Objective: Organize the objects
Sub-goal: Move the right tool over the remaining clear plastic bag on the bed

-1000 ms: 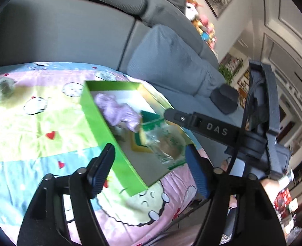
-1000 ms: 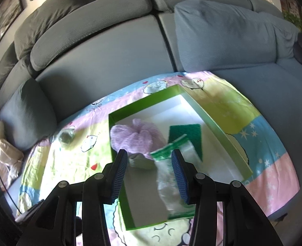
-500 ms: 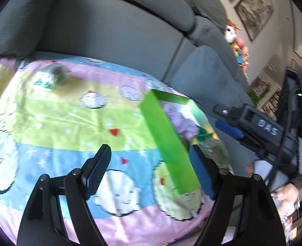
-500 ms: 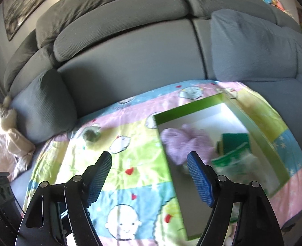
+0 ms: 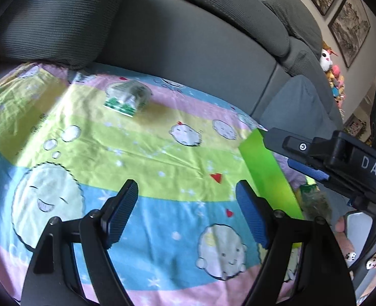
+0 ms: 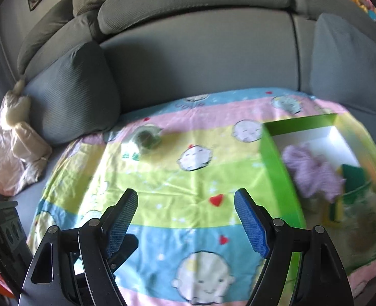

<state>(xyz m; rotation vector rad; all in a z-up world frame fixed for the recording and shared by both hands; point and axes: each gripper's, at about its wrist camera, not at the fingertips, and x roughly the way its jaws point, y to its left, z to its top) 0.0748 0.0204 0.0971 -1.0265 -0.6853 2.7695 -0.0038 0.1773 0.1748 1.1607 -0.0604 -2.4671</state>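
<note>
A small clear bag with a green printed edge (image 5: 128,97) (image 6: 144,140) lies alone near the far side of the pastel cartoon blanket (image 5: 136,153). A green box (image 6: 277,173) (image 5: 267,173) stands at the right, holding a purple cloth (image 6: 313,173), a green sponge (image 6: 353,176) and another clear bag (image 6: 361,216). My left gripper (image 5: 186,188) hangs open over the blanket with nothing between its fingers. My right gripper (image 6: 186,195) is left of the box, its jaws opening and empty. One of its blue pads (image 5: 307,170) shows in the left wrist view.
A grey sofa back (image 6: 200,51) and a grey pillow (image 6: 75,91) border the blanket's far side. A pale crumpled bag (image 6: 11,137) lies at the far left. Plush toys (image 5: 333,74) sit at the right. A person's hand (image 5: 351,252) holds the right gripper.
Both grippers swung left, away from the green box, over the open blanket. The right gripper let go of the clear bag, which now lies in the box, and opened wide.
</note>
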